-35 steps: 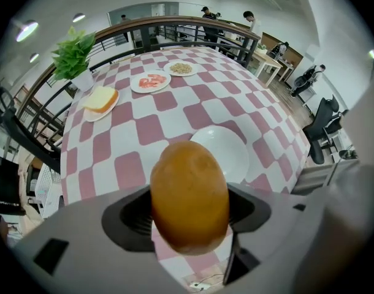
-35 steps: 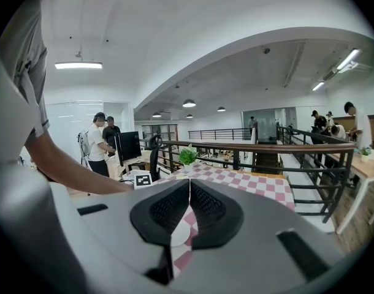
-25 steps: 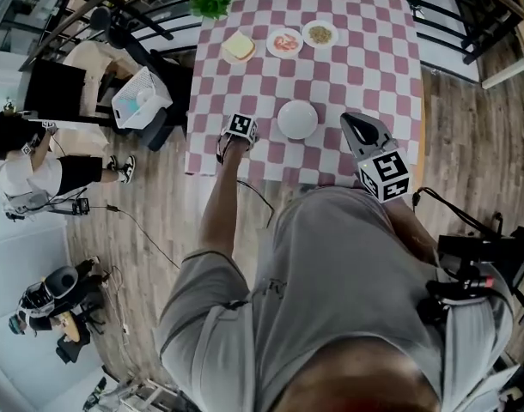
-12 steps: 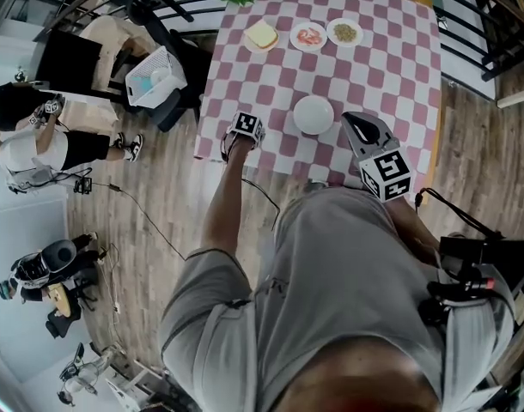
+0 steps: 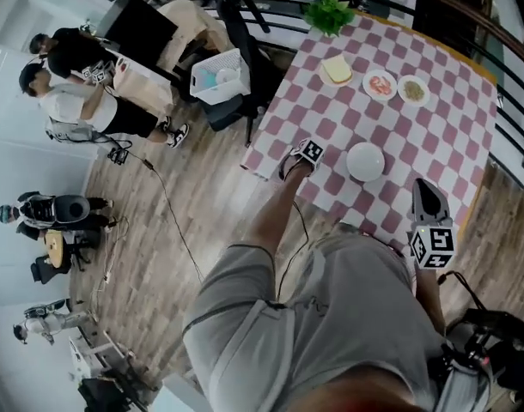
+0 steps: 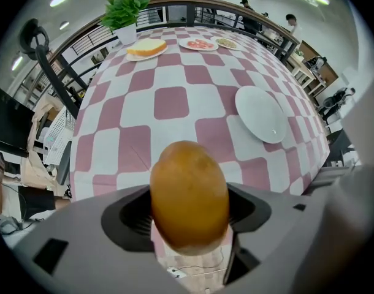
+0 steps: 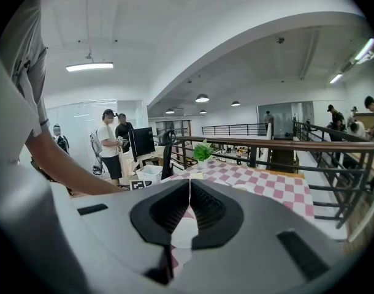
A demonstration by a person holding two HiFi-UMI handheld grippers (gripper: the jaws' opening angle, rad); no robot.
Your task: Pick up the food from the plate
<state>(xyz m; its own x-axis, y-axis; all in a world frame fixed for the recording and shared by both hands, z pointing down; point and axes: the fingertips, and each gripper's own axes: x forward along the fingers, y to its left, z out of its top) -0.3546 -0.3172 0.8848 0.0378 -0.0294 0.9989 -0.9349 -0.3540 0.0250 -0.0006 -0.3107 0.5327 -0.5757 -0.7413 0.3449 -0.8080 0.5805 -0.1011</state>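
Observation:
My left gripper (image 6: 189, 216) is shut on a smooth orange-brown oval roll (image 6: 189, 192) that fills the gap between its jaws. In the head view the left gripper (image 5: 303, 157) hangs over the near left corner of the pink-checked table (image 5: 451, 127), left of an empty white plate (image 5: 366, 161). That plate (image 6: 261, 113) lies ahead and to the right in the left gripper view. My right gripper (image 5: 423, 197) is off the table's near edge, close to my body, and points at the table. In its own view the right gripper (image 7: 189, 188) is shut with nothing between the jaws.
At the far end of the table stand a bread slice (image 5: 337, 69), a plate of tomato (image 5: 380, 85), a third plate of food (image 5: 412, 89) and a potted plant (image 5: 328, 11). A black railing (image 5: 511, 101) borders the table. A white basket (image 5: 217, 75), chairs and people (image 5: 73, 101) are to the left.
The head view has swung, so the table now sits at the upper right. The left gripper stays beside the plate. The right gripper has drawn back from the plate toward my body.

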